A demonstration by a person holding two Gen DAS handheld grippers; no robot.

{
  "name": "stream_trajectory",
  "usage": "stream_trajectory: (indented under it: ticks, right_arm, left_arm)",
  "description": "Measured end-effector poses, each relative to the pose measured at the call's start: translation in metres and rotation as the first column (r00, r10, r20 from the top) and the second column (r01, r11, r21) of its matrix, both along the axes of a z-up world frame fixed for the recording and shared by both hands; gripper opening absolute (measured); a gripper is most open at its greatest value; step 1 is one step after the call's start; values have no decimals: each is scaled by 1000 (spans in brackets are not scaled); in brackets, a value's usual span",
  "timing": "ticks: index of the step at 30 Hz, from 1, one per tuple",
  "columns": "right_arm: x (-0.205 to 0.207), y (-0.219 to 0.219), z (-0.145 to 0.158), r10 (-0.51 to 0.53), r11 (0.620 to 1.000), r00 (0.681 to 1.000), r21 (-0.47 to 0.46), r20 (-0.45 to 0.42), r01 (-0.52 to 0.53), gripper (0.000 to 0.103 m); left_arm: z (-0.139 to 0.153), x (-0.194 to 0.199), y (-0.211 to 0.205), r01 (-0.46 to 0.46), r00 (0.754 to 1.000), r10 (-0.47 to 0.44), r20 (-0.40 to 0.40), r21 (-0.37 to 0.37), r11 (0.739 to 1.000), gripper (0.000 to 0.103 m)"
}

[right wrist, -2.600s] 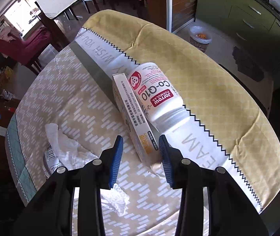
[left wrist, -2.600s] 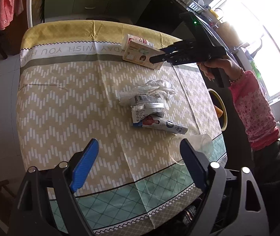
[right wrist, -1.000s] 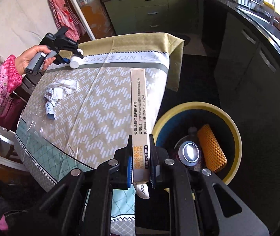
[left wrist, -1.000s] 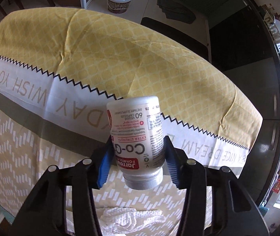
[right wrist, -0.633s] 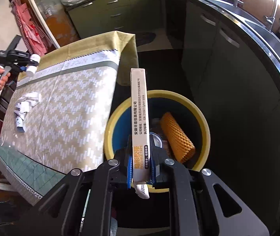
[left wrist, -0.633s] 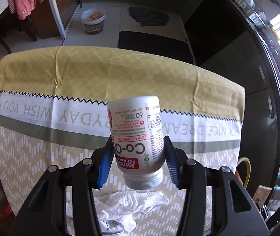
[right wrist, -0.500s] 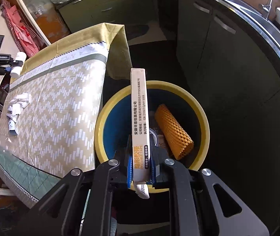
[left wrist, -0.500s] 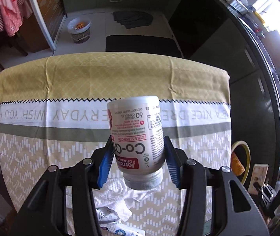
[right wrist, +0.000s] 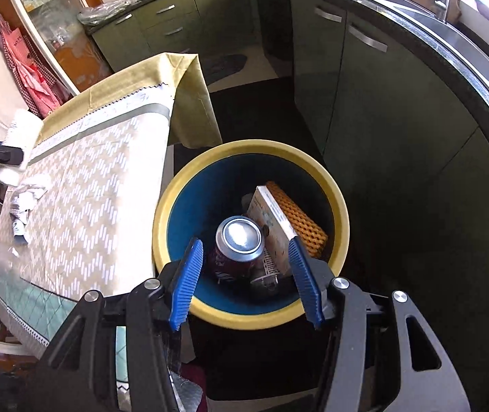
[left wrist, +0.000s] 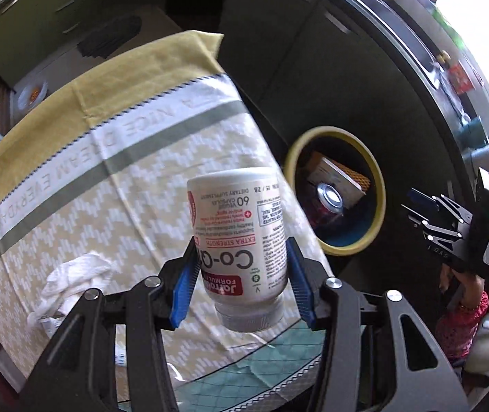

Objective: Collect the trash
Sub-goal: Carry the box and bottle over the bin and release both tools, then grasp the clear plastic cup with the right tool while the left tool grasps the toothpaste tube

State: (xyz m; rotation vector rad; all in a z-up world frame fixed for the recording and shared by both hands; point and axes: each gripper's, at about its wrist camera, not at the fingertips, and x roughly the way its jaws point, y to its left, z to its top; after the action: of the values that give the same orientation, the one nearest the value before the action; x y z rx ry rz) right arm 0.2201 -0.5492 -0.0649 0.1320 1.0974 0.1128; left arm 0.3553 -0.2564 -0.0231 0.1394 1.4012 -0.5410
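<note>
The white supplement bottle (left wrist: 237, 240) is hanging upside down, cap toward the camera, pinched at its label between the two blue pads of the left gripper (left wrist: 241, 279). It is being held in the air above the table (left wrist: 114, 185), which is wearing a patterned cloth with a yellow border and a printed white band. Crumpled white paper (left wrist: 72, 274) is lying on the cloth to the left of the bottle, well apart from it.

Beside the table's edge, on the dark floor, the yellow-rimmed bin (right wrist: 342, 226) is standing open with a blue inner wall. Inside it a flat cardboard box (right wrist: 271, 226) is leaning tilted against an orange mesh sleeve (right wrist: 299, 219), and a drink can (right wrist: 239, 240) is lying just beside the box, its shiny end facing up. The left camera is showing the same bin (left wrist: 380, 202) beyond the bottle.

The right gripper (right wrist: 246, 279) is hovering directly over the bin, its jaws opening and spreading wide with nothing between the pads; the box is sitting below them, down in the bin. From the left view, the right gripper (left wrist: 429, 219) is appearing at the far right, held by a hand (left wrist: 464, 278) with a pink patterned sleeve (left wrist: 460, 326).

Dark green kitchen cabinets (right wrist: 347, 68) are curving around behind the bin.
</note>
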Motion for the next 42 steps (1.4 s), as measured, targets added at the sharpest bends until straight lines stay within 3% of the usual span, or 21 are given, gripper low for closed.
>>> stream_trajectory:
  ticks: [6, 10, 17, 21, 25, 27, 29, 34, 38, 42]
  right_arm:
    - [-53, -15, 14, -33, 999, 998, 17, 58, 32, 53]
    - [-91, -33, 13, -81, 996, 995, 33, 57, 79, 53]
    - [-153, -69, 4, -166, 985, 985, 59, 37, 163, 53]
    - [-165, -72, 2, -172, 984, 985, 61, 30, 170, 53]
    - [-162, -61, 6, -137, 989, 990, 59, 43, 135, 53]
    - [-158, -49, 9, -102, 994, 993, 57, 55, 98, 53]
    - [-150, -31, 14, -46, 997, 997, 57, 63, 43, 53]
    - [-120, 46, 24, 152, 986, 985, 50, 85, -157, 53]
    - [-104, 134, 41, 349, 933, 929, 42, 127, -356, 56]
    - [-98, 228, 60, 541, 833, 823, 20, 169, -552, 61]
  left_arm:
    - [-24, -22, -98, 154, 987, -154, -35, 13, 988, 47]
    - [-50, -23, -151, 209, 977, -207, -53, 39, 977, 48]
    - [-97, -1, -202, 192, 980, -186, -68, 84, 978, 53]
    - [-97, 3, -206, 175, 983, -170, -69, 82, 981, 55]
    - [-53, -10, -177, 196, 980, -195, -39, 21, 980, 57]
    - [-24, -19, -154, 192, 981, -192, -13, 1, 981, 64]
    - [5, -30, -124, 189, 982, -188, 15, -8, 982, 64]
    - [58, -58, -28, 123, 987, -126, 103, 37, 992, 67]
    - [78, -70, 56, 12, 992, -17, 125, 33, 999, 68]
    - [78, -76, 129, -71, 986, 64, 156, 42, 997, 68]
